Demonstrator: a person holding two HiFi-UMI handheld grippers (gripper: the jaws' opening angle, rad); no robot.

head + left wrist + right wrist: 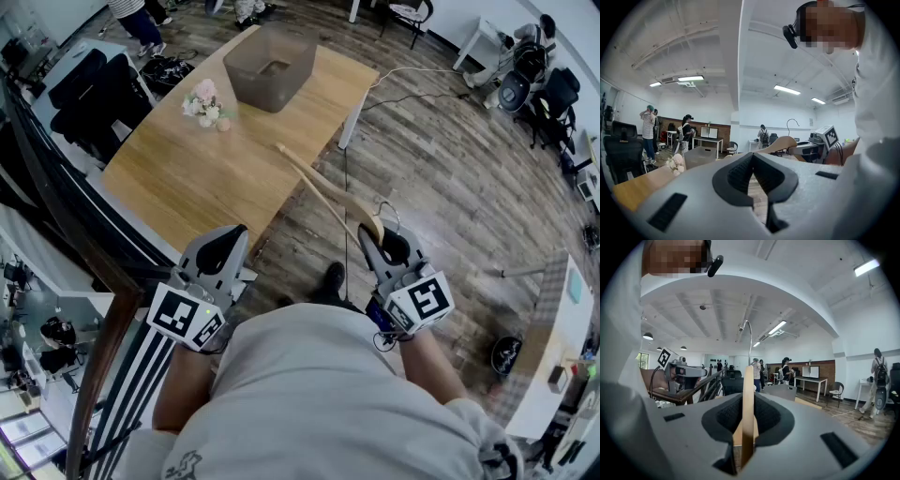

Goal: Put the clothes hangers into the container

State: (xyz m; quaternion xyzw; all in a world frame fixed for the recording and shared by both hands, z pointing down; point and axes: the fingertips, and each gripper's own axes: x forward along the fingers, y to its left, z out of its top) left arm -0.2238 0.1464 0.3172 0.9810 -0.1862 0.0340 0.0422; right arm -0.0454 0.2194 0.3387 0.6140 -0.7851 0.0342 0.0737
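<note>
A wooden clothes hanger point(323, 187) is gripped in the jaws of the right gripper point(372, 236) and held over the edge of the wooden table point(187, 178), well apart from the grey container point(255, 90). The jaws of the left gripper point(225, 246) are closed on nothing.

no legible text, label, brand or number in any view. the square markers on the left gripper point(225, 242) and right gripper point(378, 240) show coded patterns only.

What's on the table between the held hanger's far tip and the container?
Nothing: between hanger and container the head view shows bare tabletop; the flowers lie off to the left.
</note>
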